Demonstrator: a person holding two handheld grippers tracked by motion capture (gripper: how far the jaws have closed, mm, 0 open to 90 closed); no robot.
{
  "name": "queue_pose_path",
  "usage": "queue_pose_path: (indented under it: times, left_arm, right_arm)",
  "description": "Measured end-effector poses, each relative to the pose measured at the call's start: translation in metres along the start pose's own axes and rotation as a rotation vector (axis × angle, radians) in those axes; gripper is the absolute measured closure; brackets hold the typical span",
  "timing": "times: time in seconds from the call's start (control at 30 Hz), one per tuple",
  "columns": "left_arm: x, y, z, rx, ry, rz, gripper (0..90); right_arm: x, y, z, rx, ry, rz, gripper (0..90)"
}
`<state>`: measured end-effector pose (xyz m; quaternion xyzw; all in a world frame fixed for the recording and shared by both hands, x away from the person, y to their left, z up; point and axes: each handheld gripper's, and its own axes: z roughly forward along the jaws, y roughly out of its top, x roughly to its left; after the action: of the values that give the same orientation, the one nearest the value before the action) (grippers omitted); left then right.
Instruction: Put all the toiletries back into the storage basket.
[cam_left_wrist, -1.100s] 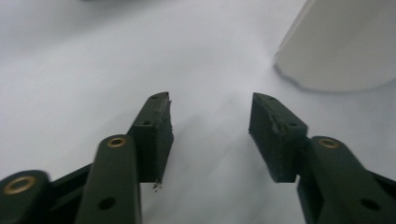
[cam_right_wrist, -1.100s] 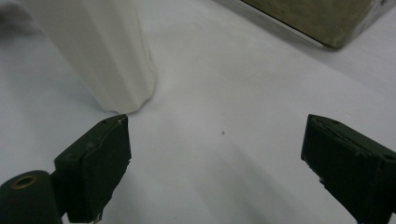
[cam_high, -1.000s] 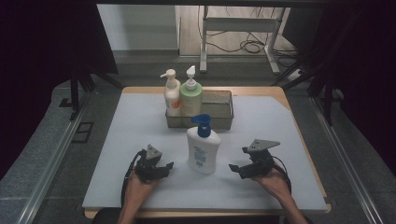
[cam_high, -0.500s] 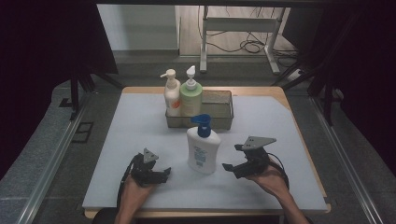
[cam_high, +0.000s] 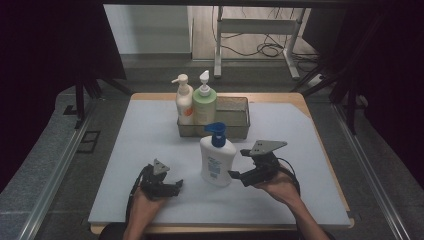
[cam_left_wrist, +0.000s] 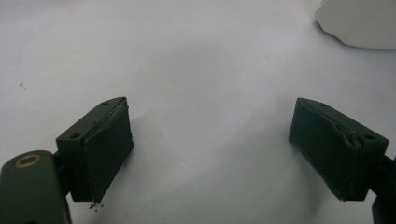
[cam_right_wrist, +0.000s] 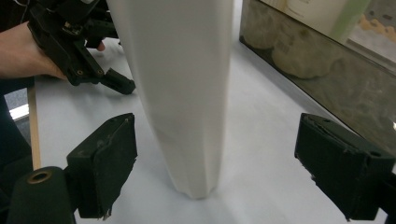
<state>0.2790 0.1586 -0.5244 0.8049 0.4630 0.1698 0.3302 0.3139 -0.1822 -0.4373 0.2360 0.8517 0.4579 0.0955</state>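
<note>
A white bottle with a blue pump (cam_high: 216, 160) stands upright near the middle of the white mat. My right gripper (cam_high: 235, 175) is just to its right, aimed at its lower body. In the right gripper view the white bottle (cam_right_wrist: 187, 93) stands between and slightly ahead of my right gripper (cam_right_wrist: 224, 158). The jaws have just been closing a little and the pads stay clear of it. My left gripper (cam_high: 175, 186) rests low on the mat left of the bottle. In its own view the left gripper (cam_left_wrist: 210, 154) stands wide. Its jaws have just been opening, with bare mat between them.
A mesh basket (cam_high: 235, 107) sits behind the white bottle. At its left end stand an orange-labelled pump bottle (cam_high: 184, 102) and a green pump bottle (cam_high: 204, 105). The mat (cam_high: 300, 150) lies on a wooden table, whose front edge is close to both hands.
My right gripper has moved left and a little up, closer to the white bottle. The left hand has stayed where it was.
</note>
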Motion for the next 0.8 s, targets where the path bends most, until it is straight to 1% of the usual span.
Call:
queue_pose_path:
  times: [0.37, 0.57, 0.7, 0.8]
  left_arm:
    - [0.000, 0.000, 0.000, -0.002, 0.002, 0.000, 12.9]
    - [0.000, 0.000, 0.000, -0.002, 0.002, 0.000, 12.9]
    - [0.000, 0.000, 0.000, -0.002, 0.002, 0.000, 12.9]
    - [0.000, 0.000, 0.000, -0.002, 0.002, 0.000, 12.8]
  right_arm:
    - [0.005, 0.020, 0.016, 0.009, -0.007, -0.022, 14.1]
    - [0.008, 0.028, 0.026, 0.013, -0.002, -0.034, 15.7]
    - [0.010, 0.033, 0.031, 0.013, 0.000, -0.037, 18.4]
    - [0.011, 0.036, 0.033, 0.014, 0.007, -0.039, 22.2]
